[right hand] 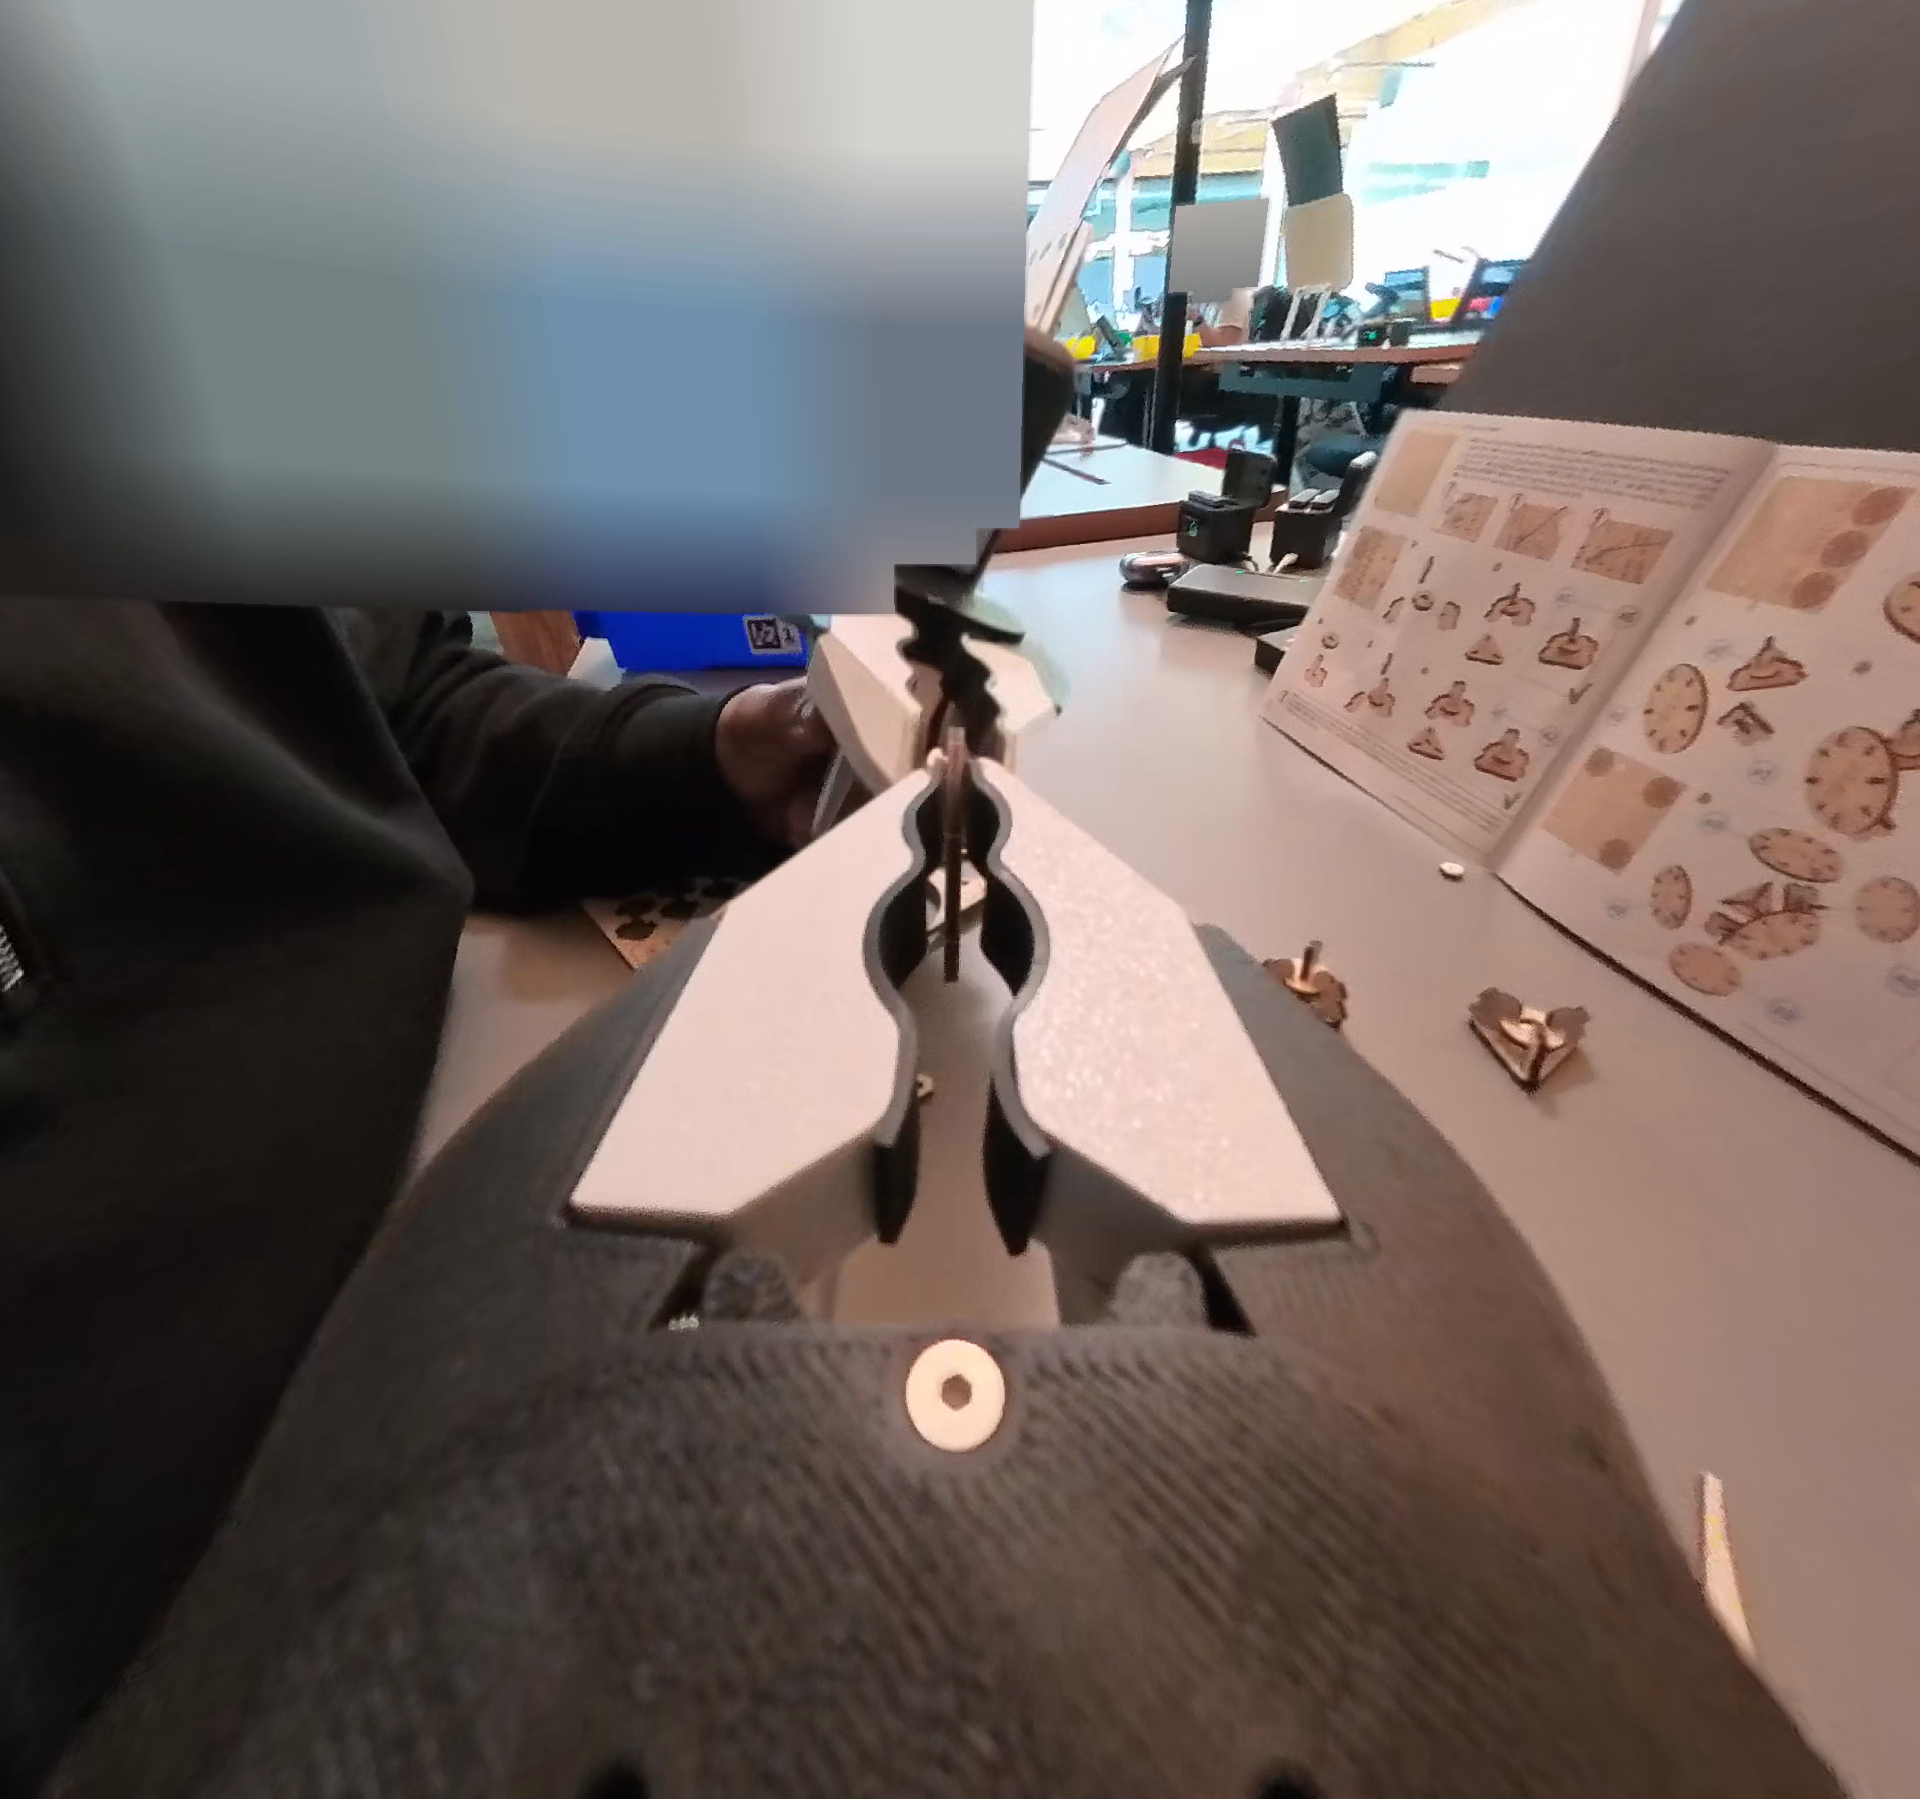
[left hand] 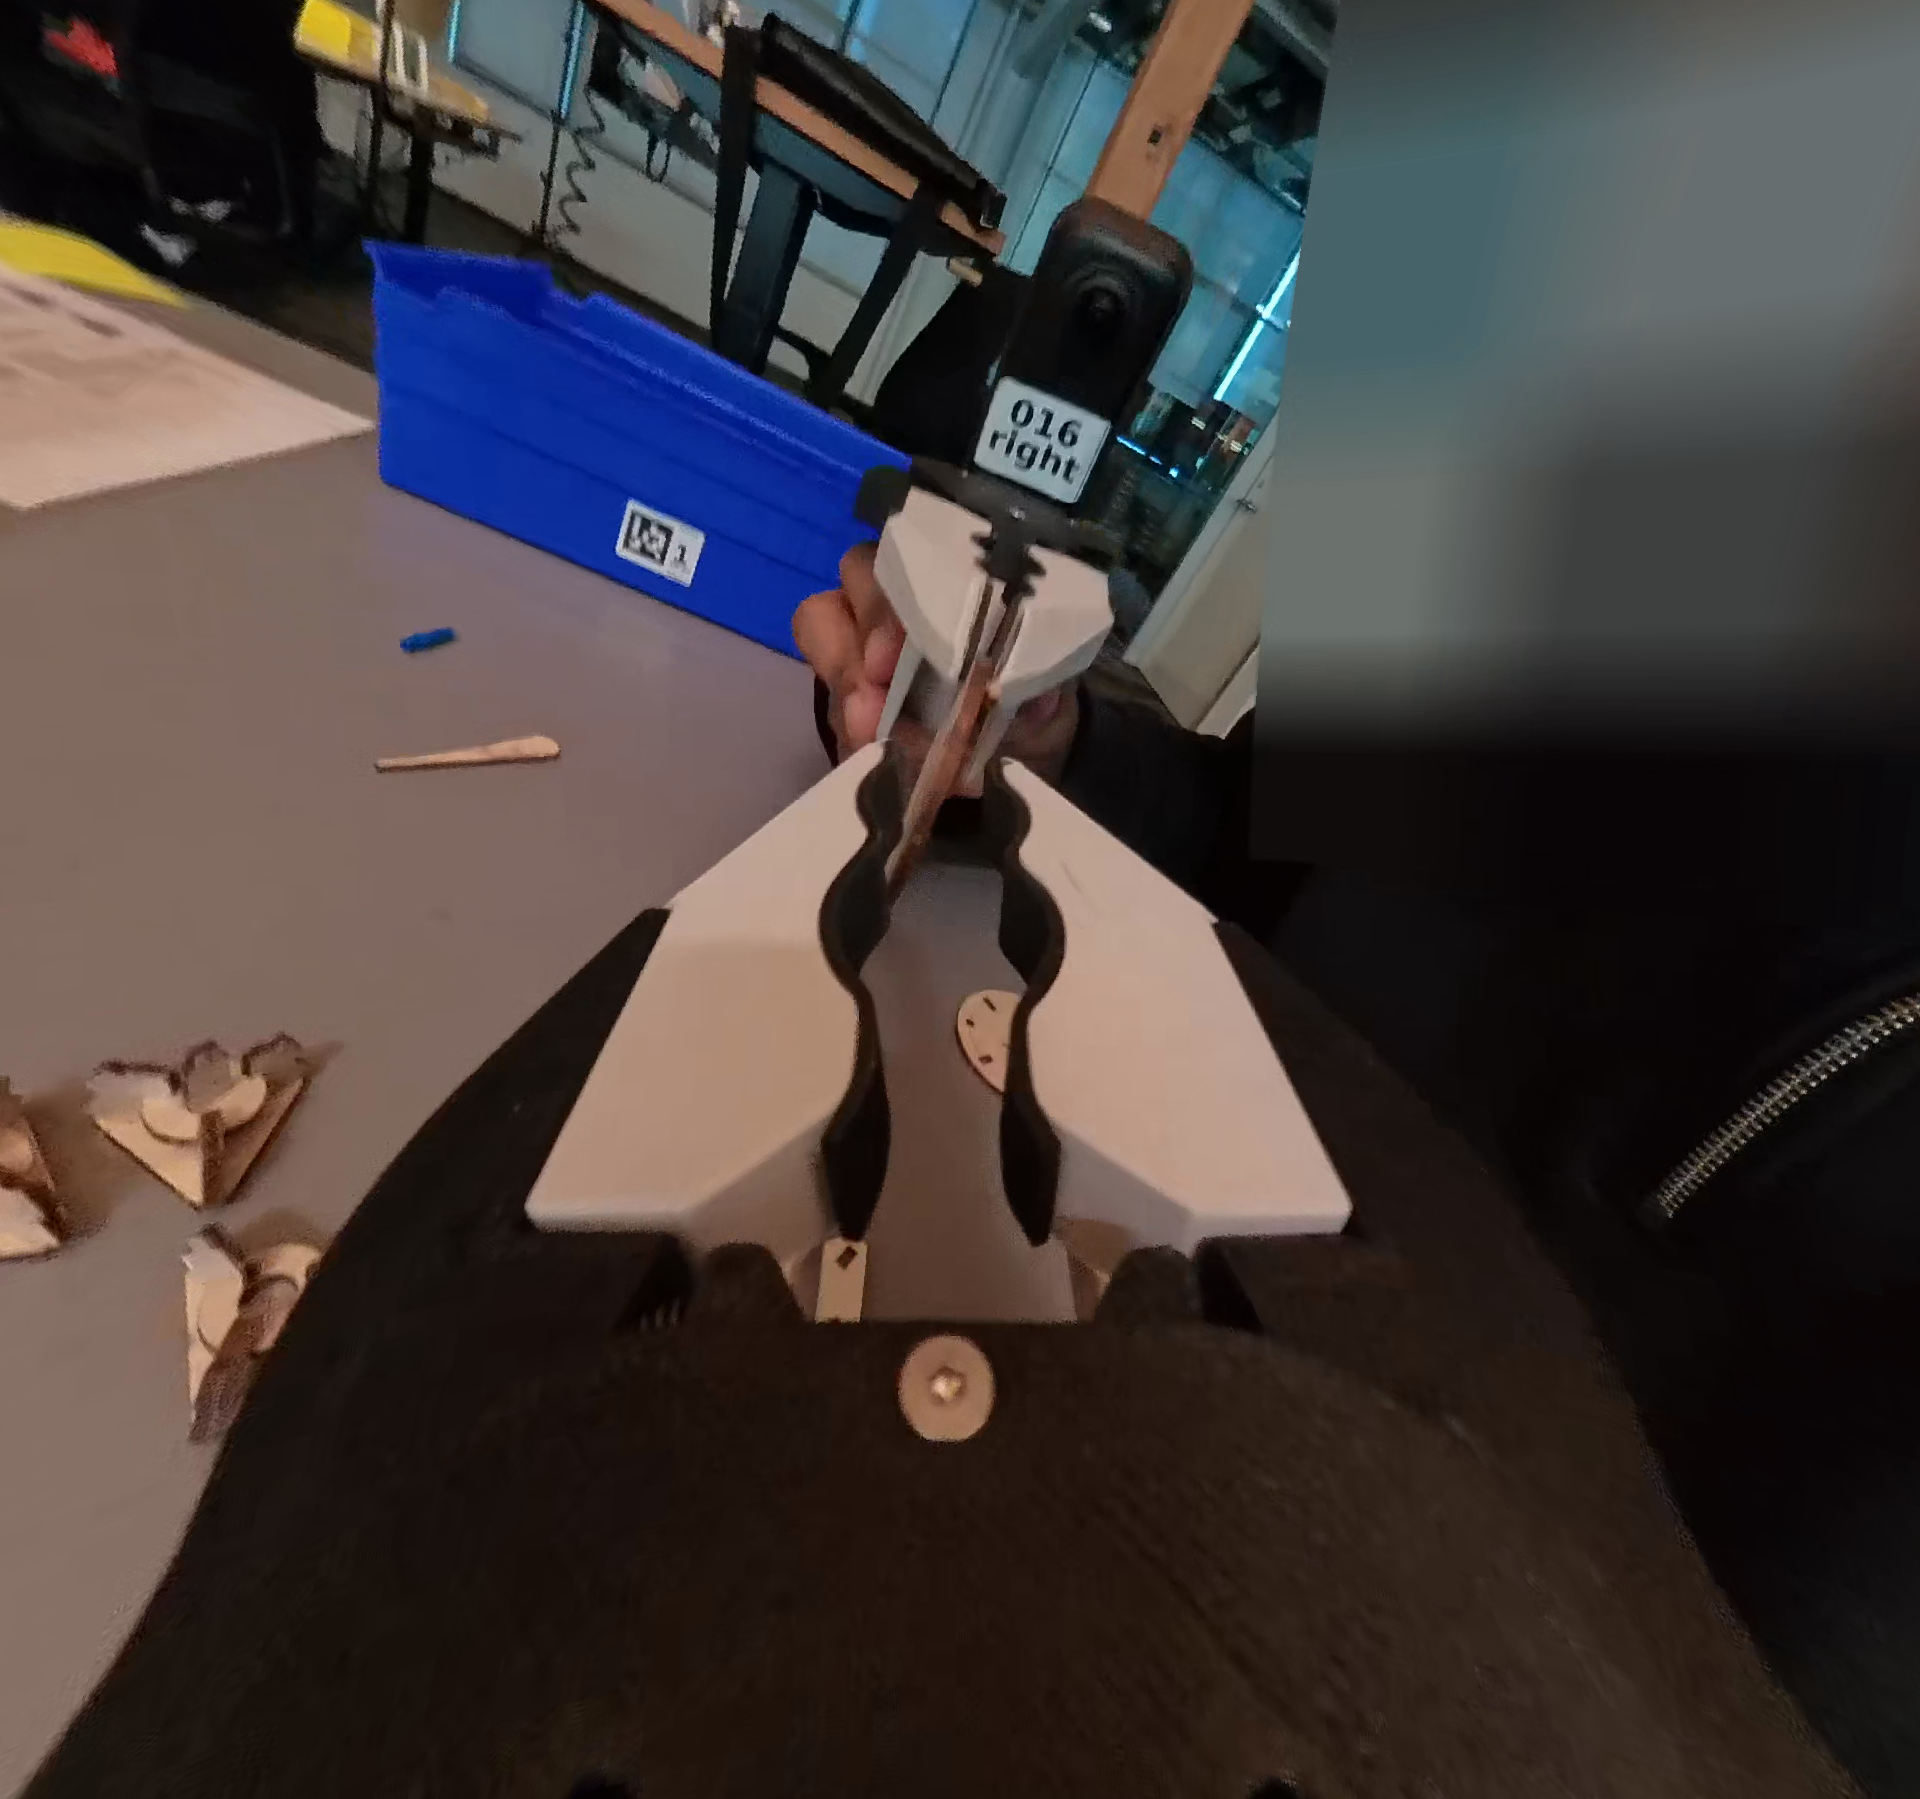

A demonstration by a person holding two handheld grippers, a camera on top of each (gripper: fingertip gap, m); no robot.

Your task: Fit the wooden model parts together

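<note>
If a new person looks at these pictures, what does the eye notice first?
First, the two tongs meeting tip to tip above the grey table, the right tongs pinching a thin wooden piece edge-on that reaches into the left tongs. Then the blue bin behind, and the open instruction booklet at right.

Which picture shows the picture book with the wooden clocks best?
The right wrist view: the open booklet lies in full sight on the grey table, drawings clear. The left wrist view shows only a blurry paper corner, perhaps the same booklet.
</note>
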